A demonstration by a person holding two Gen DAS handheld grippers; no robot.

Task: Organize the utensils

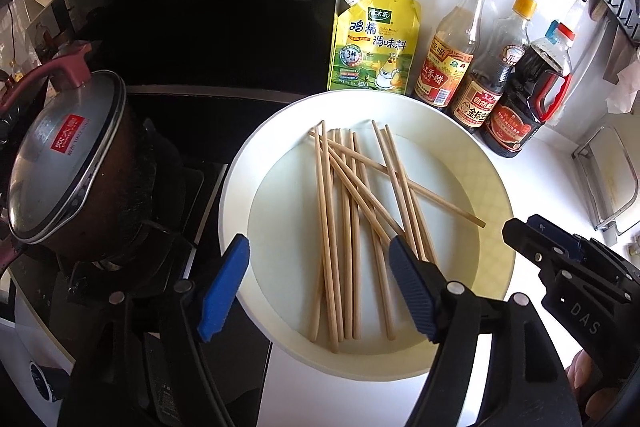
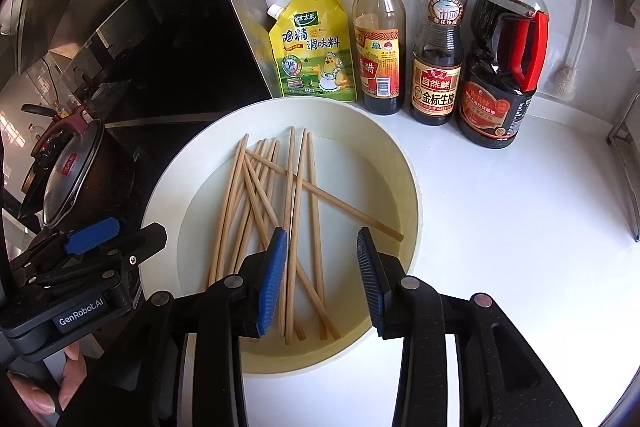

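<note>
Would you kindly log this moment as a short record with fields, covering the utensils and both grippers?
utensils: wooden chopsticks, loose and crossed
container: round white tray on the counter
left gripper: open, over the tray's near side, holding nothing
right gripper: open, over the chopsticks' near ends
behind tray: yellow seasoning pouch, three sauce bottles
left of tray: lidded pot

White surface [image 2: 500,207] carries a round white tray [image 2: 404,163] just ahead of the fingers. Beyond it stand a yellow seasoning pouch [image 2: 310,47] and three sauce bottles [image 2: 434,67], in a row.

chopsticks [image 2: 276,211] in bowl [image 2: 160,195], bottles [image 2: 434,39] behind
</note>
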